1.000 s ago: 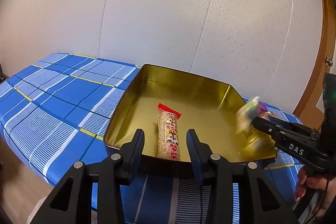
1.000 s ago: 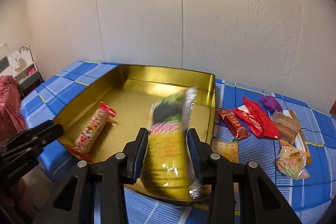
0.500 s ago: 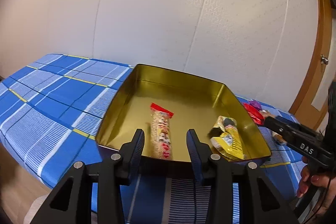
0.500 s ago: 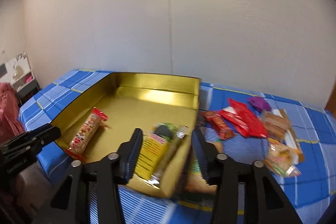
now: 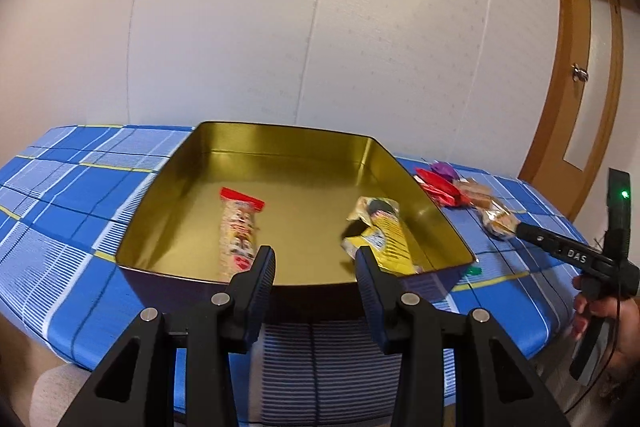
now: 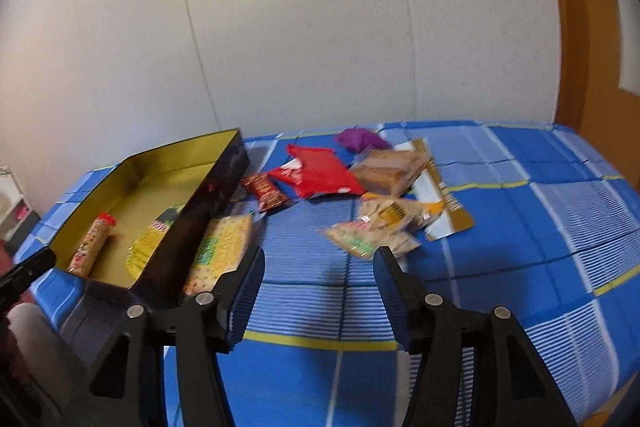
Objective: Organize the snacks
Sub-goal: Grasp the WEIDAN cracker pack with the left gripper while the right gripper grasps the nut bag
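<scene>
Right tongs [image 6: 319,273] just opened, nothing between them – yellow packet [image 5: 386,233] sits in the tin [image 5: 168,183] off to their left. Left tongs [image 5: 315,273] half-open, empty. Next – probably the crackers [image 6: 370,239] straight ahead.

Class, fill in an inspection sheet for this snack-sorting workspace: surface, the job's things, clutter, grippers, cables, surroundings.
Surface: blue plaid cloth covers it.
Job's things: gold tin holds a red-ended snack bar and a yellow snack packet. Outside it lie a cracker packet against the tin's wall, red wrappers, a purple wrapper and more packets.
Clutter: nothing seen.
Grippers: left gripper open, empty; right gripper empty, jaws just opened.
Cables: thin cable by the hand.
Surroundings: white wall, wooden door.
</scene>
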Available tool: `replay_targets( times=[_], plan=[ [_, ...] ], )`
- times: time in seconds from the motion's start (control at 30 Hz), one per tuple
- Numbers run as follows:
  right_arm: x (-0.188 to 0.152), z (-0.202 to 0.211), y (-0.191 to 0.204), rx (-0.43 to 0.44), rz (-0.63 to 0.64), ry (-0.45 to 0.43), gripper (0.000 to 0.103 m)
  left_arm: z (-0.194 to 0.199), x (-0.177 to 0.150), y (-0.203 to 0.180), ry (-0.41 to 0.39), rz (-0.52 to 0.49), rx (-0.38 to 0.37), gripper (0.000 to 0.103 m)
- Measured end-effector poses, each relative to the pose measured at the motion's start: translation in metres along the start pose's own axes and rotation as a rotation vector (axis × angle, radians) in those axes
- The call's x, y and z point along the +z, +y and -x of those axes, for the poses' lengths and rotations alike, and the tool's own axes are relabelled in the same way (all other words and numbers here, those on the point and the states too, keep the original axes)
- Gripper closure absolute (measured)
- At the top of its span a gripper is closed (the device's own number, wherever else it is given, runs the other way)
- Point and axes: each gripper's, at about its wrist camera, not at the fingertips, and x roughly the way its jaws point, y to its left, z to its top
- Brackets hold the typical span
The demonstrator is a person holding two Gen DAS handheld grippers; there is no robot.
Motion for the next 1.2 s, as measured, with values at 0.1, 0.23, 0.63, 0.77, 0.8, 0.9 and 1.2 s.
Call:
replay_targets(
  times=[0.1, 0.23, 0.63, 0.77, 0.8, 0.9, 1.2],
  plan=[
    [0.001, -0.012, 0.017, 0.089, 0.031, 0.055, 0.046, -0.002, -0.002, -0.004, 0.010, -0.018, -0.003, 0.061],
    [0.000, -0.029, 0.049, 0.113, 0.124, 0.096, 0.046, -0.001, -0.003, -0.005, 0.009, -0.025, -0.006, 0.061],
    [0.000, -0.075, 0.066, 0.108, 0.149, 0.224, 0.046, 0.002, -0.002, 0.004, 0.002, 0.022, -0.002, 0.061],
    [-0.005, -0.069, 0.057, 0.034, 0.221, 0.275, 0.055, 0.002, -0.002, 0.000, -0.005, 0.005, 0.004, 0.061],
    [-0.005, -0.067, 0.052, 0.035, 0.209, 0.277, 0.055, 0.003, -0.003, -0.003, -0.008, -0.005, 0.007, 0.061],
    [-0.009, -0.055, 0.038, 0.044, 0.183, 0.283, 0.054, 0.004, -0.005, -0.012, -0.009, -0.034, 0.001, 0.061],
    [0.006, 0.015, -0.016, -0.018, 0.001, 0.035, 0.025, 0.003, -0.019, -0.050, 0.032, -0.081, -0.069, 0.061]
  ],
)
